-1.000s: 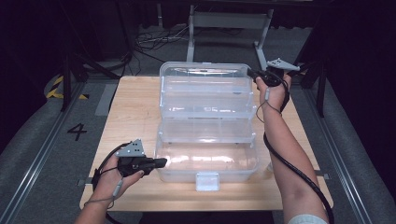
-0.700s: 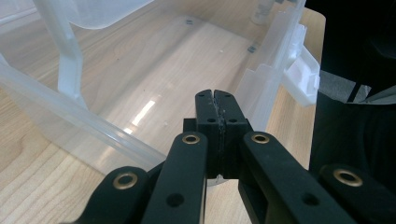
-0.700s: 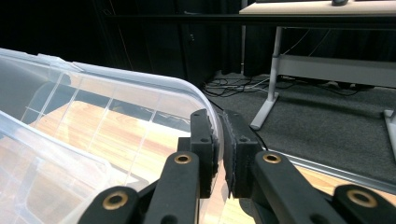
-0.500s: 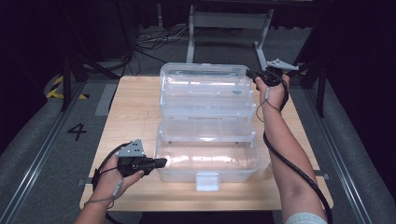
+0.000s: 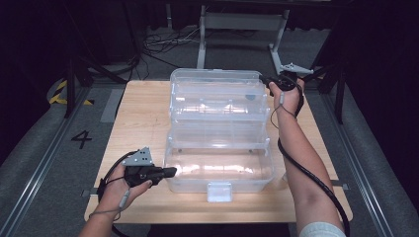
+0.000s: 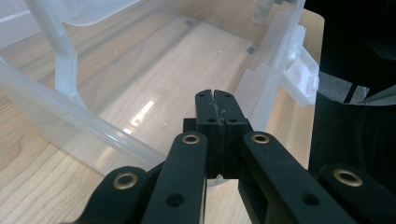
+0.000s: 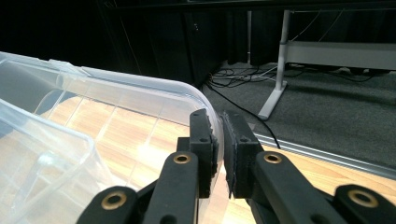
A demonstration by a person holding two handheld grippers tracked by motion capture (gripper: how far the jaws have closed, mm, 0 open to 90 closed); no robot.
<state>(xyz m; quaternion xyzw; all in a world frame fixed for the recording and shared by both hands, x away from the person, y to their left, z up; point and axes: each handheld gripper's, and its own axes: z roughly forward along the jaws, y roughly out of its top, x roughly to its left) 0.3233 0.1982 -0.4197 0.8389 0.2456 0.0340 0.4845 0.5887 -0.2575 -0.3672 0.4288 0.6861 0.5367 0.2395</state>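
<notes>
A: Clear plastic toolbox sits mid-table on the wooden table, opened out in tiers: lid at the far end, trays stepped down toward the near base, white latch on the near wall.

B: Right gripper?

A: Right gripper is at the lid's far right corner. The high view only shows the hand wrapped round it there. The right gripper view settles it: the lid's clear rim runs down into the jaws of the gripper, which are clamped on its edge with a thin gap between the pads.

B: Left?

A: Left gripper is low at the near-left corner of the base, tip beside the wall. Left gripper view has the jaws of the gripper pressed flat together, nothing between them, with the empty base interior beyond. Contact with the wall: probably just touching, but it's hard to tell through clear plastic.

B: Surroundings?

A: Cables on grey floor behind the table, a floor marking "4" at left.
</notes>
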